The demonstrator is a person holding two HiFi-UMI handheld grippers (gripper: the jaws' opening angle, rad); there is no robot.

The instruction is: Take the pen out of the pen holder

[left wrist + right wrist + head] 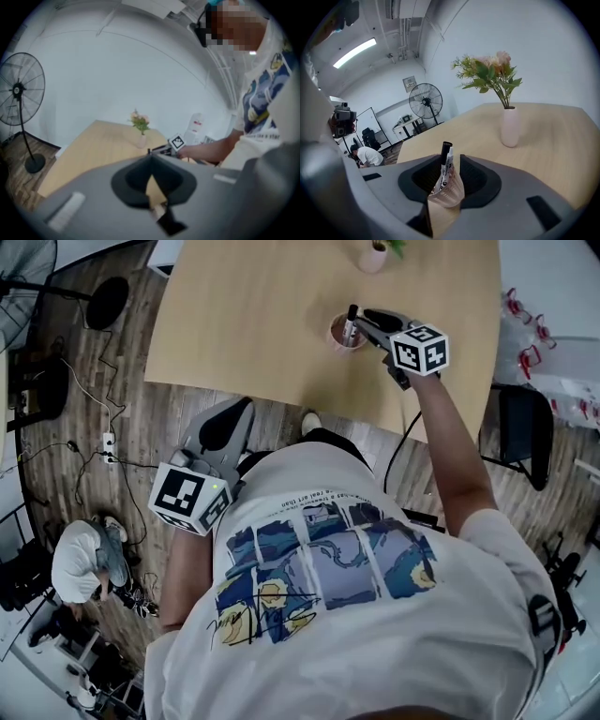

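Right gripper [449, 157] fingers spread around the mesh pen holder [449, 192] and its pens [443, 152]; left gripper [238, 416], fingers pressed together, hovers at the table's [244, 324] near edge.

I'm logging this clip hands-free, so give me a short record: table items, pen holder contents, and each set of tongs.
table: light wood, bears pen holder and vase of flowers
pen holder: pink mesh cup, two pens standing in it
right tongs: open, at the pen holder, pads not pressing it
left tongs: shut, empty, held off the table
task: pens not yet out
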